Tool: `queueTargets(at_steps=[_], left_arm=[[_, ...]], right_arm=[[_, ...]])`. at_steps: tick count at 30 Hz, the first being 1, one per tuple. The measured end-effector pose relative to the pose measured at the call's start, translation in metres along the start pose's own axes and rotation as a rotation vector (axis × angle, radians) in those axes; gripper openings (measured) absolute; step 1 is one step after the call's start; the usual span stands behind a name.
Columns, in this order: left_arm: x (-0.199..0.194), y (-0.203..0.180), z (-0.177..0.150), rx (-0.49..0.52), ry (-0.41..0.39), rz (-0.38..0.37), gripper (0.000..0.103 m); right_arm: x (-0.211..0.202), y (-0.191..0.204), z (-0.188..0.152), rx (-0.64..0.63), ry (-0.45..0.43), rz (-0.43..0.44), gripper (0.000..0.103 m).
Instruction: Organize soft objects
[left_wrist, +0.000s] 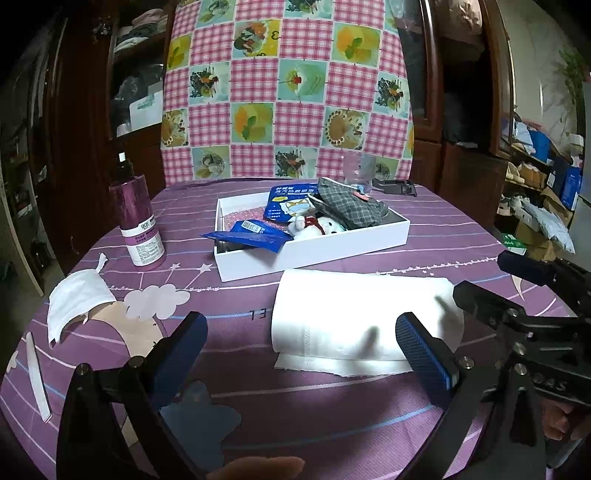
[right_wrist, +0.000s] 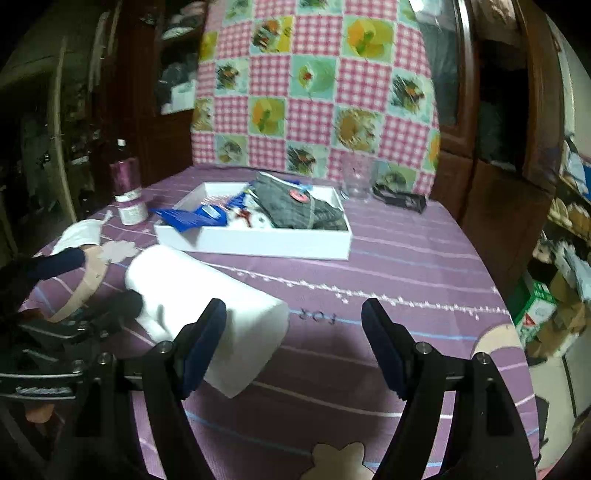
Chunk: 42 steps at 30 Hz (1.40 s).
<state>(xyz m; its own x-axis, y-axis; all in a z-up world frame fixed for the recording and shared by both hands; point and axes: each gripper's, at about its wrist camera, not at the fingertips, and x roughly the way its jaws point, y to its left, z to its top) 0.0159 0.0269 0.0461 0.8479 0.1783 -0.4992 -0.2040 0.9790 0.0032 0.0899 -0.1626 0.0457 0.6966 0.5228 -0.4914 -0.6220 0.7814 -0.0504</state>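
A white paper roll (left_wrist: 354, 317) lies on its side on the purple tablecloth, with a loose sheet end toward me; it also shows in the right wrist view (right_wrist: 207, 314). My left gripper (left_wrist: 301, 339) is open and empty, just in front of the roll's left half. My right gripper (right_wrist: 293, 325) is open and empty, its left finger beside the roll's near end. A white box (left_wrist: 332, 251) behind the roll holds blue packets (left_wrist: 291, 203), a plaid cloth (left_wrist: 351, 203) and a small white plush toy (left_wrist: 317, 226). A white face mask (left_wrist: 74, 299) lies at the left.
A purple bottle (left_wrist: 137, 221) stands left of the box. A clear glass (right_wrist: 356, 181) and a black object (right_wrist: 400, 199) sit behind the box. A white strip (left_wrist: 37, 376) lies near the left table edge. A checked cloth hangs behind the table.
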Motion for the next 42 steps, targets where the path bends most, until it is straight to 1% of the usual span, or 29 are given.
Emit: queueTargets(at_steps=[2,5,6,7,9,11,16,17,25,42], left_arm=[[-0.001,0.002,0.000,-0.010,-0.011,0.008,0.103],[0.000,0.004,0.001,-0.019,-0.008,0.009,0.103],[0.000,0.004,0.001,-0.020,-0.006,0.009,0.103],[0.001,0.004,0.001,-0.020,-0.003,0.008,0.103],[0.001,0.003,0.000,-0.019,-0.002,0.009,0.103],[0.001,0.003,0.000,-0.014,0.000,0.008,0.103],[0.002,0.005,0.000,-0.017,0.004,0.011,0.103],[0.002,0.005,0.000,-0.019,0.006,0.012,0.103],[0.003,0.006,0.000,-0.024,0.012,0.014,0.103],[0.004,0.006,0.000,-0.021,0.007,0.017,0.103]], right_arm=[[0.005,-0.002,0.001,0.012,0.044,0.035,0.075],[0.021,-0.011,-0.001,0.090,0.156,0.140,0.075],[0.025,-0.012,-0.003,0.100,0.181,0.140,0.075],[0.026,-0.013,-0.005,0.108,0.188,0.144,0.076],[0.026,-0.013,-0.006,0.111,0.188,0.143,0.076],[0.024,-0.009,-0.006,0.093,0.182,0.123,0.076],[0.015,0.010,-0.008,-0.048,0.139,0.011,0.076],[0.015,0.010,-0.007,-0.058,0.138,0.004,0.076],[0.015,0.002,-0.007,0.004,0.174,0.040,0.076],[0.016,-0.001,-0.007,0.015,0.180,0.047,0.076]])
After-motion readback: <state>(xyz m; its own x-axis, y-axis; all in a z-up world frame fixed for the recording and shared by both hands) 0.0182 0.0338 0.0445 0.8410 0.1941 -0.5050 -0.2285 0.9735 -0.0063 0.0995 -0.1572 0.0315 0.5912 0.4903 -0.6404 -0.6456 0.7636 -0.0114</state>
